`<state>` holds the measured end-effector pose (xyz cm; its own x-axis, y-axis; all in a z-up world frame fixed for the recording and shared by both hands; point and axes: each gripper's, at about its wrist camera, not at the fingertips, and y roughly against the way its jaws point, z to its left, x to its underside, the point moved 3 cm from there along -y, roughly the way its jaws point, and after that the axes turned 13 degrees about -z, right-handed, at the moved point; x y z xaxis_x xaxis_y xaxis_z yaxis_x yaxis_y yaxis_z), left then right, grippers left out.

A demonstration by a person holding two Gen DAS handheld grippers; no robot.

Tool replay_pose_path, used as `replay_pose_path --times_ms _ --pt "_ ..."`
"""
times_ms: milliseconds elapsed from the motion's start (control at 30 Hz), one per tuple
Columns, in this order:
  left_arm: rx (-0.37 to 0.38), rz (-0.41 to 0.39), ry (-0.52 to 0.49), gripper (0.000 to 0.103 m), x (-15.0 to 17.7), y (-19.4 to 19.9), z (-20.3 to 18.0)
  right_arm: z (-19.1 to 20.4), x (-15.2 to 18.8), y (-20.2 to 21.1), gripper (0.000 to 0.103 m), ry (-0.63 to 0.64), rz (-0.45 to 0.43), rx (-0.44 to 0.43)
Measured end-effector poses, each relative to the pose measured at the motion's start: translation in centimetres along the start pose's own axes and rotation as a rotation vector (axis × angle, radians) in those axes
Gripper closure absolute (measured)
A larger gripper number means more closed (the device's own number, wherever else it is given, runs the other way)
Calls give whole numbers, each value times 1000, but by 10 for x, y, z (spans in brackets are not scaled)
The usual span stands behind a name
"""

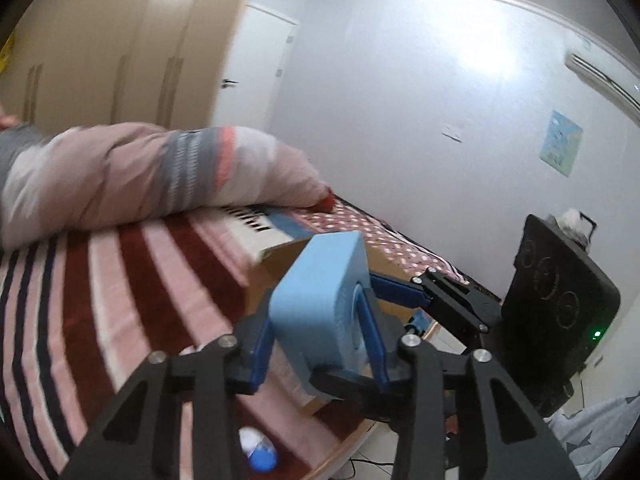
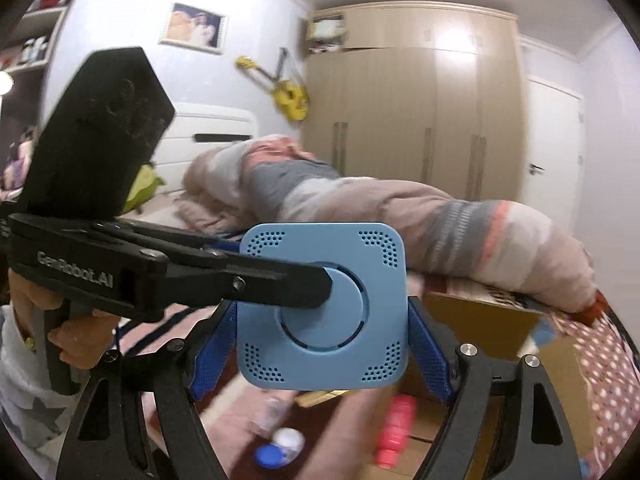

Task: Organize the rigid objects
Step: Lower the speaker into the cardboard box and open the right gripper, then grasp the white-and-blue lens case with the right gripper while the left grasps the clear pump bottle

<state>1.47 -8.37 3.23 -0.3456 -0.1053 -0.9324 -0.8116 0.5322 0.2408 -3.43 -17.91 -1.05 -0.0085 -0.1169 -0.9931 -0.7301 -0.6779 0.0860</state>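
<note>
A light blue square box with rounded corners and dotted vents (image 2: 322,306) is held in the air above the bed. My left gripper (image 1: 320,316) is shut on the blue box (image 1: 320,296) across its flat faces; it enters the right wrist view from the left (image 2: 256,280). My right gripper (image 2: 322,344) has its blue fingers (image 2: 428,354) on either side of the box edges; whether they press on it I cannot tell. It shows in the left wrist view at right (image 1: 448,296).
An open cardboard box (image 2: 500,320) lies on the striped bedspread (image 1: 120,288), with a pink object (image 2: 394,428) inside. A clear bottle with a blue cap (image 2: 276,444) lies on the bed. A rolled duvet (image 2: 400,216) lies behind. A wardrobe (image 2: 420,120) stands beyond.
</note>
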Motion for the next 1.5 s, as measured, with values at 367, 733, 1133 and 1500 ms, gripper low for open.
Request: replay_pose_path --times_ms 367,733,1133,1500 --pt "55 157 -66 68 10 -100 -25 -96 21 14 26 -165 158 103" --pt "-32 222 -121 62 24 -124 -22 -115 45 -2 25 -147 354 171" --pt "-175 86 -87 38 3 -51 22 -91 31 2 24 -184 300 124" --pt "-418 75 -40 38 46 37 106 10 -4 -8 25 -94 172 -40"
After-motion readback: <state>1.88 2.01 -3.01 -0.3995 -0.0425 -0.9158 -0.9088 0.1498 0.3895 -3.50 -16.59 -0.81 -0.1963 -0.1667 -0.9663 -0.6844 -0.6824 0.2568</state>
